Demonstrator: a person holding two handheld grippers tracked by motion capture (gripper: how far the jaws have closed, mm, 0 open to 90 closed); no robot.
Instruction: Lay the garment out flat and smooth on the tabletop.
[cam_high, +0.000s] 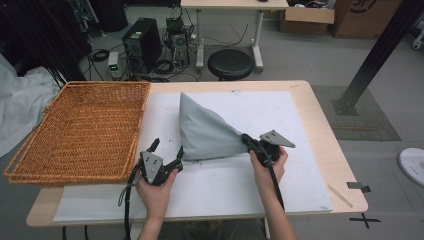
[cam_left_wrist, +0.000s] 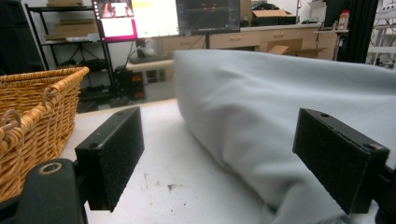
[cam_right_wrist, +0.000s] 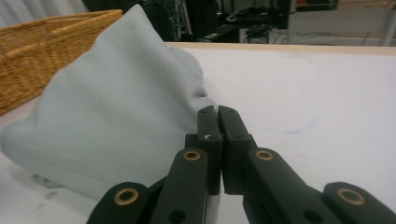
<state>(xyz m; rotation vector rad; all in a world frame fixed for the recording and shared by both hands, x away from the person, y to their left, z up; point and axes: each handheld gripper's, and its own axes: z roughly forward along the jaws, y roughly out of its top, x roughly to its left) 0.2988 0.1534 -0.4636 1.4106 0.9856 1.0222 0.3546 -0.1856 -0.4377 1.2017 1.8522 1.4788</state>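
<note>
Right gripper (cam_high: 248, 141) pinching grey cloth (cam_high: 207, 131), left gripper (cam_high: 167, 156) open

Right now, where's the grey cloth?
In the high view, the grey cloth lies mid-table, right of the basket, between both grippers.

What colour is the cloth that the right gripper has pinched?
Pale grey-blue, plain with no pattern. The cloth shows best in the high view.
</note>
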